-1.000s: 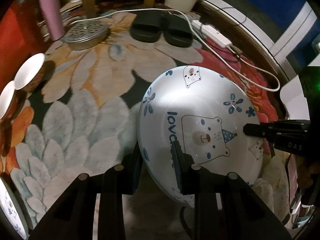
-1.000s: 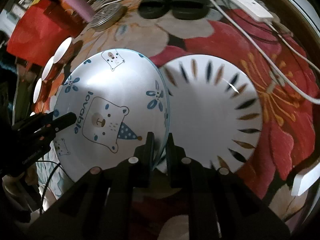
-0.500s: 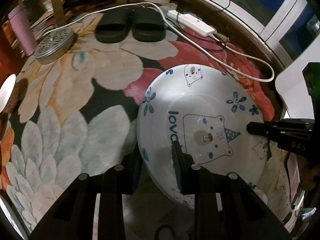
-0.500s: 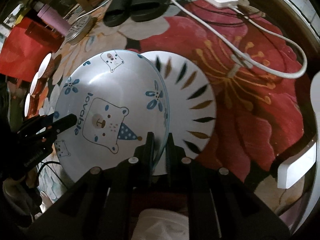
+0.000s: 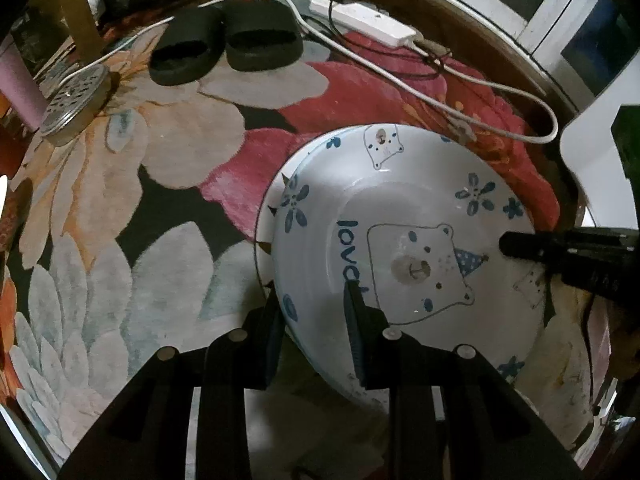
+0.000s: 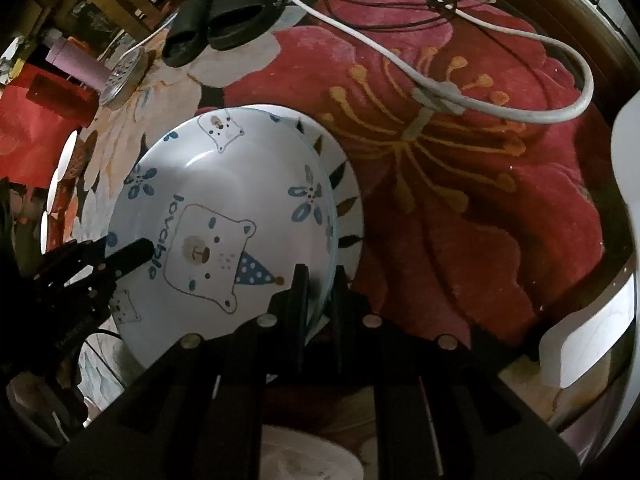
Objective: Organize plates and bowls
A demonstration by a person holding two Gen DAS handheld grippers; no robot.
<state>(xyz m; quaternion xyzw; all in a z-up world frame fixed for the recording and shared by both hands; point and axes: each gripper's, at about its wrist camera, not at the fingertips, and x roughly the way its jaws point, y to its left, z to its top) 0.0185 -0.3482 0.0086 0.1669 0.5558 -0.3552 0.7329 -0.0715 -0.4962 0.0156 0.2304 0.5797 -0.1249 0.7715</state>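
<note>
A white bear-print plate (image 5: 404,248) with blue flowers is held between both grippers above the floral rug. My left gripper (image 5: 316,304) is shut on its near-left rim, and my right gripper (image 6: 318,284) is shut on its opposite rim. In the right wrist view the bear plate (image 6: 208,220) hangs over a white plate with dark leaf marks (image 6: 348,200), which lies on the rug and is mostly hidden. A sliver of that lower plate (image 5: 266,236) shows in the left wrist view.
Black slippers (image 5: 228,46), a white power strip (image 5: 360,20) with its cable (image 6: 460,96), a metal perforated lid (image 5: 74,98) and a pink cup (image 6: 76,64) lie on the rug. White bowls (image 6: 60,172) stand at the left. A white object (image 6: 592,332) sits right.
Both grippers have carried the bear plate right, over the leaf-marked plate, which is now almost covered. Both grips are unchanged.
</note>
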